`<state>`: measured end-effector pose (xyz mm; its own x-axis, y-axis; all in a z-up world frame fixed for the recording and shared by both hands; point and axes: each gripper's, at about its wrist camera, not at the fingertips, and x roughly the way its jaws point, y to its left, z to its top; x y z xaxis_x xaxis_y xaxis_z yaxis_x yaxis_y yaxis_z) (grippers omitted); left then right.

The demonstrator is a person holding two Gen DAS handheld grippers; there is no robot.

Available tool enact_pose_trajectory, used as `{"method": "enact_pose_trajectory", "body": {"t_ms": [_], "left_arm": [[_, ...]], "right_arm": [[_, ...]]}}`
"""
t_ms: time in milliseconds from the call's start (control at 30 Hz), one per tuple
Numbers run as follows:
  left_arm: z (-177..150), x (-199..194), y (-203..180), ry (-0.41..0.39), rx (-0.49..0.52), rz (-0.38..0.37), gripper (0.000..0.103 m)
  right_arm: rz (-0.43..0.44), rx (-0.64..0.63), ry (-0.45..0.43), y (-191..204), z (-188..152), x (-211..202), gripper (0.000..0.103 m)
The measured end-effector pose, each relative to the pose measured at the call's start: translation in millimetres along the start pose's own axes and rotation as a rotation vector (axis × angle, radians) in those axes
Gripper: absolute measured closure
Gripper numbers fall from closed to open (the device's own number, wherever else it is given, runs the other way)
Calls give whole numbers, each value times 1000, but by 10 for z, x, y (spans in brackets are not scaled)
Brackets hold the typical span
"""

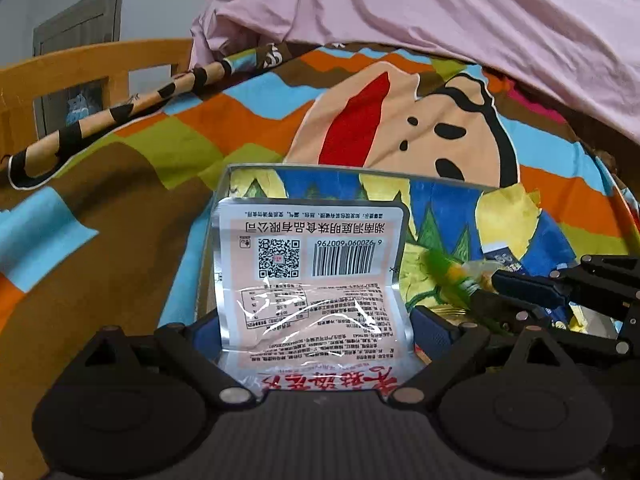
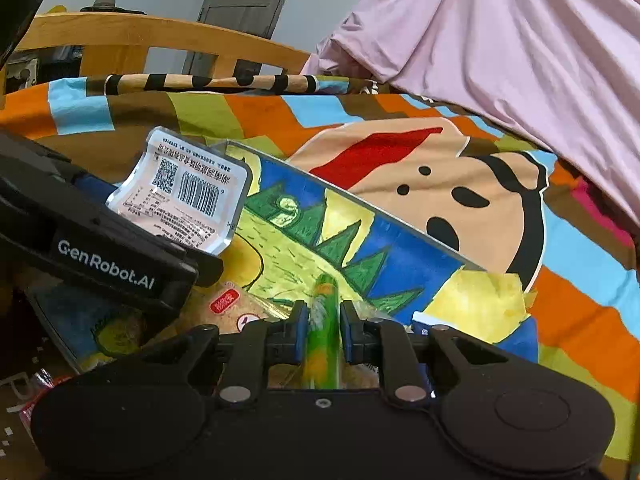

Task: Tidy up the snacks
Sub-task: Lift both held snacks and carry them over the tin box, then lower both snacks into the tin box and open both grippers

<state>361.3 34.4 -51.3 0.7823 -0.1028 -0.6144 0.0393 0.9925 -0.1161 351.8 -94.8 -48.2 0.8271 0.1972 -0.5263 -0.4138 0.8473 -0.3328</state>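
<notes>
My left gripper (image 1: 320, 332) is shut on a pink and white snack packet (image 1: 316, 280) with a barcode and a QR code, held flat over a painted box (image 1: 320, 170). The right wrist view shows that packet (image 2: 188, 188) in the left gripper (image 2: 152, 224) above the box's left end. My right gripper (image 2: 324, 320) is shut on a thin green stick snack (image 2: 326, 296) that points into the box (image 2: 400, 220). From the left wrist view the right gripper (image 1: 486, 294) and its green stick (image 1: 448, 276) are low on the right. A tan packet (image 2: 240, 308) lies inside the box.
The box sits on a bedspread with a bright cartoon print (image 2: 420, 168). A pink cloth (image 2: 500, 40) is heaped at the back right. A wooden bed rail (image 2: 160, 32) runs behind. A red wrapper (image 2: 36, 396) lies at the lower left.
</notes>
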Motion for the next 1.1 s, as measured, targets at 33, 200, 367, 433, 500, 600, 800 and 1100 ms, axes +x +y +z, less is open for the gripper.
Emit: {"method": "enact_pose_trajectory", "body": {"t_ms": [33,200,367,433,500,600,800,1100], "left_arm": [[-12,14,2,5,0,2,7],[-40,36,-47,24,29,2,7],[-52,24,-20,48,-3,-15,7],[-45,13,-13,63,-15,-19,6],[-39,-7,-9,68,-26,-21,6],[-29,-35,-16,78,-32,-27,6],[0,-57,-42,112,-41,-6,5],[37,-443,-27,2,-106,-10,1]], "right_arm": [[-1,4,2,-3,-13,11,86],[5,27,16,-22,-70,34,81],[5,53,8,-58,-95,-37,68],[4,69,-2,-90,-95,-89,66],[-3,80,-9,-122,-87,-142,63],[-12,90,-23,-162,-64,-228,56],[-33,92,-38,-225,-4,-404,46],[-67,114,-84,-341,53,-776,29]]}}
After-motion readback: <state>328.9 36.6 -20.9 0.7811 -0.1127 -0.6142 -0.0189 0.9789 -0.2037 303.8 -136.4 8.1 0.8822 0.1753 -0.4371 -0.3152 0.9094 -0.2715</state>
